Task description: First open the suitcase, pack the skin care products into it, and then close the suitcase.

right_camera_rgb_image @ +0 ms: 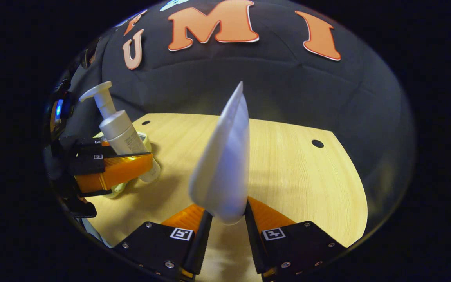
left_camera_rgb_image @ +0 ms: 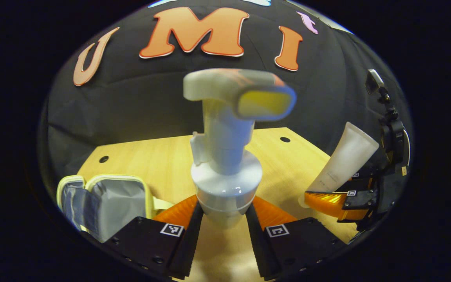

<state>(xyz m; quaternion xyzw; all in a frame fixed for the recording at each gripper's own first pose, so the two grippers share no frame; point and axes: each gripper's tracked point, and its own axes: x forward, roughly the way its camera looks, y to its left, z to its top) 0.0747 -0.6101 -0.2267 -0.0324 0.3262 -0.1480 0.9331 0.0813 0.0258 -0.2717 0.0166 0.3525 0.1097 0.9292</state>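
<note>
My left gripper is shut on a white pump bottle, held upright above the table; the same bottle and the left gripper show at the left of the right gripper view. My right gripper is shut on a white squeeze tube, its crimped end pointing up. That tube and the right gripper appear at the right of the left gripper view. The small suitcase, pale yellow with a grey lining, lies open at the lower left, below and left of the pump bottle.
The wooden table has round holes near its far edge. Black cloth hangs behind the table. A camera mount stands over the right gripper.
</note>
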